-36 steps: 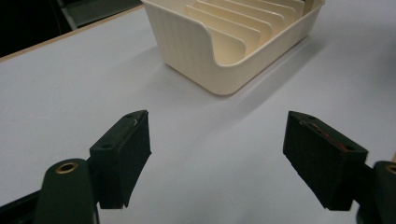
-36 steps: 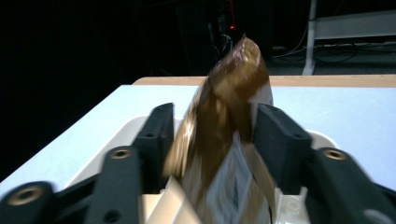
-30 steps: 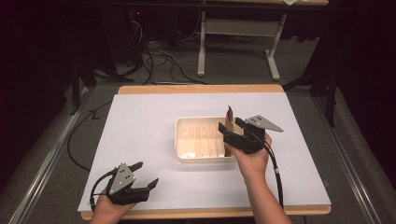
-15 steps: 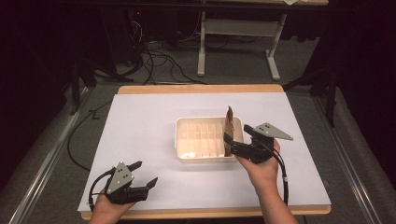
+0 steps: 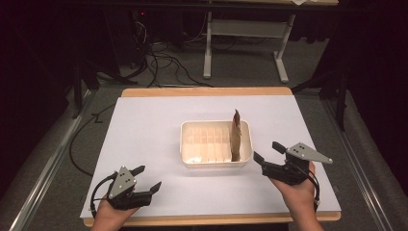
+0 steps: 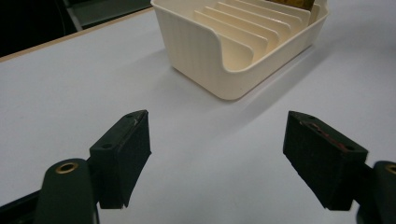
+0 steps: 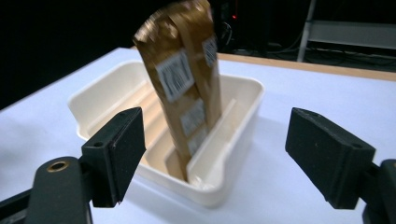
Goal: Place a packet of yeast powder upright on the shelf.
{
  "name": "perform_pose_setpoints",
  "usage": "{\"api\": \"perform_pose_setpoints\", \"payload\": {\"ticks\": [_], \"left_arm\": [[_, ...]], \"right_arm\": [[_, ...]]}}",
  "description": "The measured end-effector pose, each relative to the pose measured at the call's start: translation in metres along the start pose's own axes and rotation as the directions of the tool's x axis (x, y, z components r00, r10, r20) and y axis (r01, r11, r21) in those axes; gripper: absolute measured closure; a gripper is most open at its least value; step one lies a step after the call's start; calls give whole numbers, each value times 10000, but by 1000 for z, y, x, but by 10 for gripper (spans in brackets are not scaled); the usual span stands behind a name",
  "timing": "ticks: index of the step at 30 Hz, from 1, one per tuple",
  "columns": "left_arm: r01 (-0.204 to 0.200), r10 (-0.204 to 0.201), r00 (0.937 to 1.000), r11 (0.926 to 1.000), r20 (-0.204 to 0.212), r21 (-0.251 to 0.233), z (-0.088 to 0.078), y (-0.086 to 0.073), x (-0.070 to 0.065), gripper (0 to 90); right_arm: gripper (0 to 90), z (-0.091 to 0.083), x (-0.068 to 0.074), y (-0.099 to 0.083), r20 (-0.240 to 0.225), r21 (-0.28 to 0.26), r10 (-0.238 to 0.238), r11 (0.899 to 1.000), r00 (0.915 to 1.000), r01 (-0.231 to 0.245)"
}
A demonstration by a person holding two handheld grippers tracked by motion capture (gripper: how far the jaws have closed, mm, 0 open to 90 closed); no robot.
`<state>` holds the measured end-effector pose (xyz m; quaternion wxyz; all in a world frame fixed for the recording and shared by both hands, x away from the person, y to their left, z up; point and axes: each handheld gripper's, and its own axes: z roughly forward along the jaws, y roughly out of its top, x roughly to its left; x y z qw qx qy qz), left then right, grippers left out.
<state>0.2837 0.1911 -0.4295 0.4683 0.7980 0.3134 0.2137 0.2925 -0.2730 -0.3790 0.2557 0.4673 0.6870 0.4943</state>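
Note:
A cream slotted rack [image 5: 211, 144] sits mid-table on the white sheet. A brown packet [image 5: 235, 136] with white labels stands upright in the rack's rightmost slot, seen close in the right gripper view as the packet [image 7: 187, 88] in the rack [image 7: 233, 121]. My right gripper [image 5: 269, 153] is open just right of the rack's near corner, nothing between its jaws. My left gripper [image 5: 147, 179] rests open near the table's front left, aimed toward the rack [image 6: 243, 42], jaws empty.
The white sheet [image 5: 144, 130] covers a wooden table [image 5: 207, 91]. Cables [image 5: 159, 57] and a grey table frame [image 5: 240, 43] lie on the floor beyond. Metal rails run along both sides of the table.
My right gripper let go of the packet, opened, and drew back toward the front right. The packet stays standing in the rack. The left gripper has not moved.

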Motion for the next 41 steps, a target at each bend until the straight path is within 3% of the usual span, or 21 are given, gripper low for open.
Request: {"api": "perform_pose_setpoints", "payload": {"ticks": [8,11,13,17,24,41], "left_arm": [[-93,92,10000,9999,38,138,3,-1,-2,235],[-160,159,9999,9997,45,197,3,-1,-3,235],[-193,191,9998,9995,91,240,5,-1,-4,235],[-375,371,9993,9984,96,421,9,-1,-6,235],[-329,327,9994,9987,79,396,9,-1,-7,235],[-342,338,9994,9988,92,364,8,-1,-6,235]], "right_arm": [[211,-15,-22,-29,452,399,88,9991,9989,-106],[221,-21,-32,-49,640,415,287,9986,9975,-314],[233,-23,-38,-63,559,758,227,9968,9982,-269],[234,-20,-40,-66,505,888,203,9957,9985,-248],[238,-17,-38,-67,265,1070,79,9942,9996,-107],[240,-17,-43,-69,337,1178,306,9924,9990,-344]]}}
